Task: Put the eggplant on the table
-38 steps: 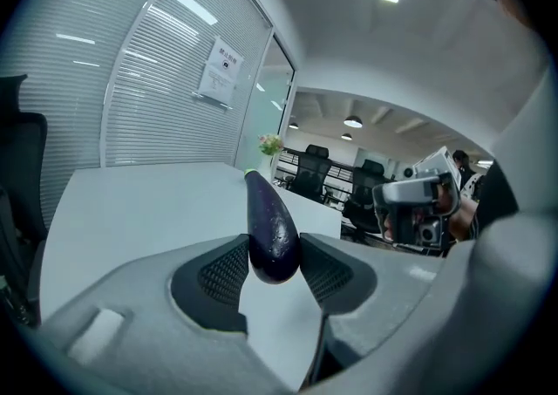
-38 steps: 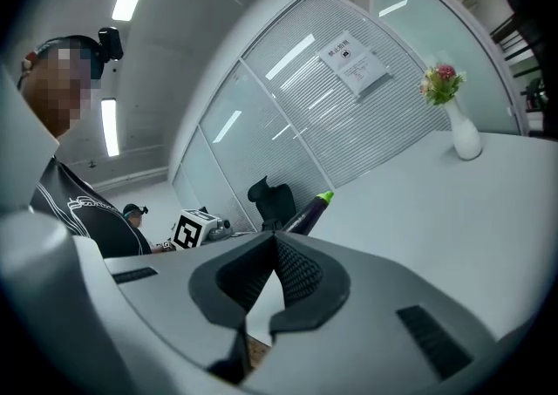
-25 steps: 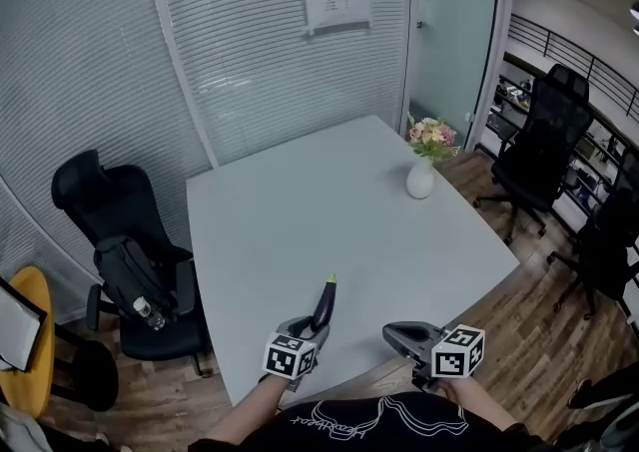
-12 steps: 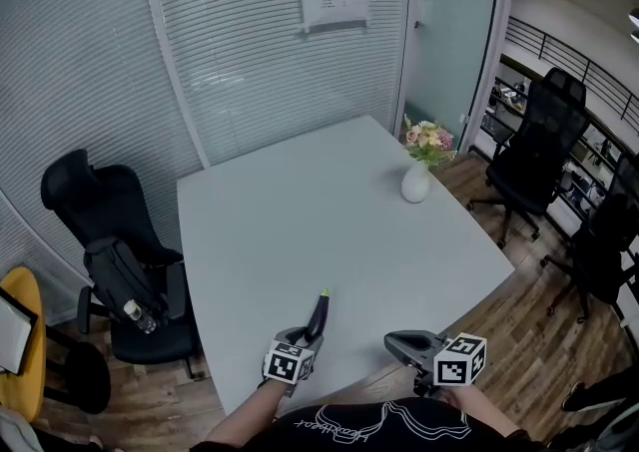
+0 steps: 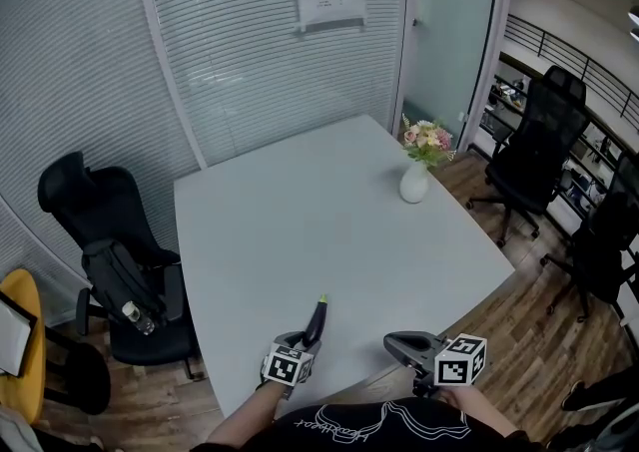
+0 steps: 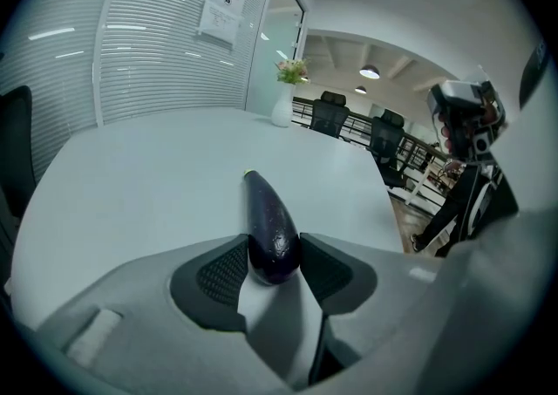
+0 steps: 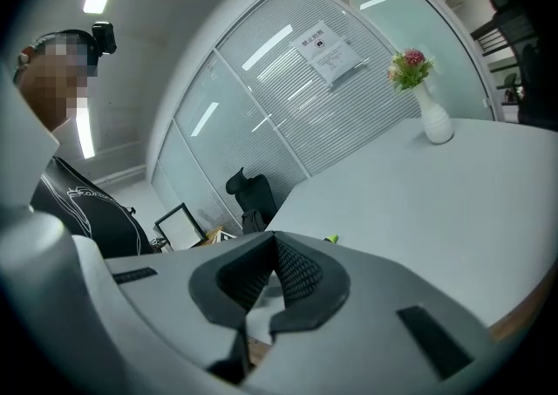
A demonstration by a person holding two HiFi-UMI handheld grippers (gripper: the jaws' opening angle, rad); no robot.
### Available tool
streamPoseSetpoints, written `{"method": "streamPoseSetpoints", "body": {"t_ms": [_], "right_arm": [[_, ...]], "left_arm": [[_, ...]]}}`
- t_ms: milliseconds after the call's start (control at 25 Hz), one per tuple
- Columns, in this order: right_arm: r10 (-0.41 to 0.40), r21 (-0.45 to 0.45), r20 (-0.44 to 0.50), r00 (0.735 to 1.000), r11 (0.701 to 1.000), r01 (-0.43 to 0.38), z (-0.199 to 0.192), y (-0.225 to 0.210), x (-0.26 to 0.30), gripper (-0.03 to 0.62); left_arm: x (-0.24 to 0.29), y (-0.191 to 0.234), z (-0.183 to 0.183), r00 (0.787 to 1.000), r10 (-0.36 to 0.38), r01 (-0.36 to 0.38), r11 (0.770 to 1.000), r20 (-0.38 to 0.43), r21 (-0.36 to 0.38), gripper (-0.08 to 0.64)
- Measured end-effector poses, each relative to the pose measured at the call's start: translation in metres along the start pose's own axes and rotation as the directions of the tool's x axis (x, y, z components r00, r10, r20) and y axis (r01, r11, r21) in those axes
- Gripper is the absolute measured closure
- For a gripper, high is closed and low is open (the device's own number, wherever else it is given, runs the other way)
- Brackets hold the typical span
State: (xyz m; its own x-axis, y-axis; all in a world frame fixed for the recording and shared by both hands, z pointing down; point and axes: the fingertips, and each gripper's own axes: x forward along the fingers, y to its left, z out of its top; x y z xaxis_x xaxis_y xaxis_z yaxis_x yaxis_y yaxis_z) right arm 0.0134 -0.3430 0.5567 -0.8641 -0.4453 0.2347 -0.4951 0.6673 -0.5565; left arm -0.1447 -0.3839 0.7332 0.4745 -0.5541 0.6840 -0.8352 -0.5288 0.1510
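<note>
Placing step, seemingly: eggplant clamped in left hand-held gripper, low over tabletop by its near edge. Right hand-held gripper closed, empty. Next: set down, then release.

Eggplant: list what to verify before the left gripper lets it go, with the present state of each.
1. Grip: the left gripper has its fingers pressed on the blunt end of the eggplant: ok.
2. Eggplant over the table, inside its near edge: ok.
3. Eggplant resting on the tabletop: cannot tell; its tip looks close to the surface, but contact does not show.
4. Spot under and ahead of the eggplant bare: ok; the vase of flowers stands far off at the table's far right.
5. Right gripper out of the way: ok; it is shut, empty, off to the right.
</note>
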Motion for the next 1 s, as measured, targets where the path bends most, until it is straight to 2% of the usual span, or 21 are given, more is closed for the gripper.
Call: {"method": "streamPoseSetpoints", "body": {"t_ms": [200,280,680,880,1000], "right_arm": [[0.014,0.02,0.007,1.0,1.0,-0.014,-0.002,0.001,-0.002,0.583],[0.016,0.024,0.008,1.0,1.0,-0.016,-0.001,0.002,-0.003,0.583],[0.023,0.013,0.016,1.0,1.0,-0.023,0.003,0.009,-0.006,0.583],[0.047,-0.023,0.012,0.999,0.999,-0.047,0.007,0.022,-0.005,0.583],[0.058,-0.048,0.022,0.998,0.997,-0.057,0.012,0.029,-0.006,0.583]], "left_arm": [[0.003,-0.007,-0.006,1.0,-0.018,0.018,1.0,-0.005,0.0,0.37],[0.003,-0.008,-0.005,1.0,-0.024,0.024,1.0,0.0,-0.005,0.347],[-0.015,-0.005,0.009,0.997,-0.022,0.023,1.0,0.075,-0.016,0.29],[-0.044,-0.002,0.034,0.988,-0.008,0.015,0.999,0.156,-0.045,0.287],[-0.071,-0.01,0.061,0.975,-0.016,0.029,0.998,0.222,-0.057,0.288]]}}
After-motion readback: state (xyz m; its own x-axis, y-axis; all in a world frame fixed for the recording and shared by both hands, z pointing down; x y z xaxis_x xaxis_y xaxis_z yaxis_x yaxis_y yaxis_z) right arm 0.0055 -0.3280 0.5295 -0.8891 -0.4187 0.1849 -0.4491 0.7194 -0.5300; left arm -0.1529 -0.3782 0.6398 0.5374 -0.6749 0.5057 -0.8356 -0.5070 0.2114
